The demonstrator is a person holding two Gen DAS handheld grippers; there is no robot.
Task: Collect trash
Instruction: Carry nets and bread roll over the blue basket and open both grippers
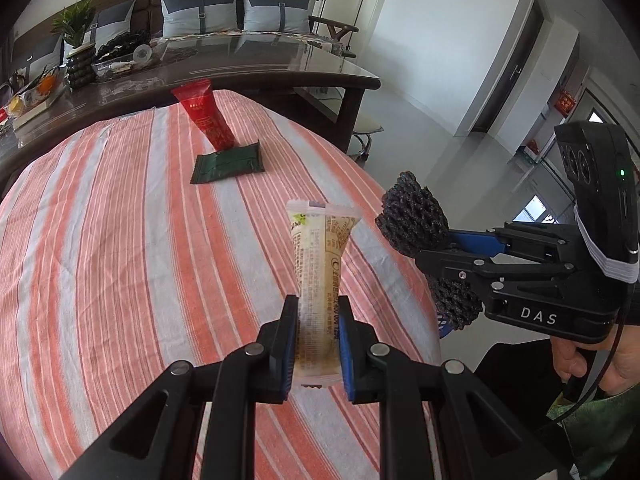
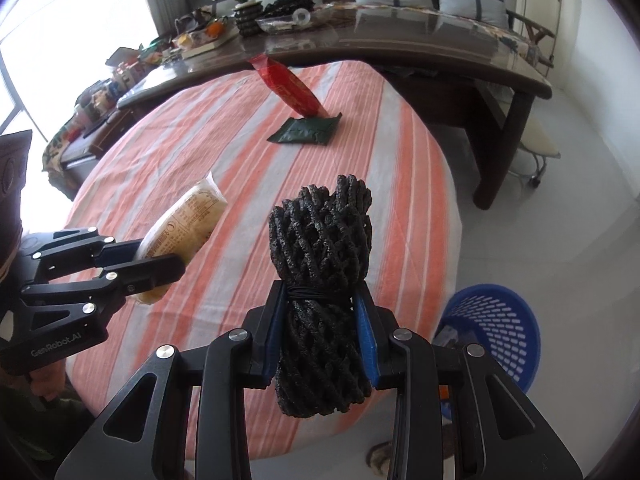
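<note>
Two pieces of trash are clamped at once, one in each gripper, both held above the striped tablecloth. The left gripper is closed on a pale snack wrapper, pinching its lower half between the blue pads; the wrapper's long axis runs straight out along the fingers, its crimped end pointing away from the camera toward the far side of the cloth. It is translucent cream with small printed text and a yellow-green mark near the top seal.

The right gripper is closed on a black foam net, a rolled bundle of coarse mesh tied round its middle by a thin dark band. Its long axis also lies along the fingers, with both ends sticking out past the pads.

Farther across the tablecloth, a dark green packet lies flat, and a red packet lies at an angle with its near end touching the green one. A blue basket stands on the floor just beside the cloth's right edge.
</note>
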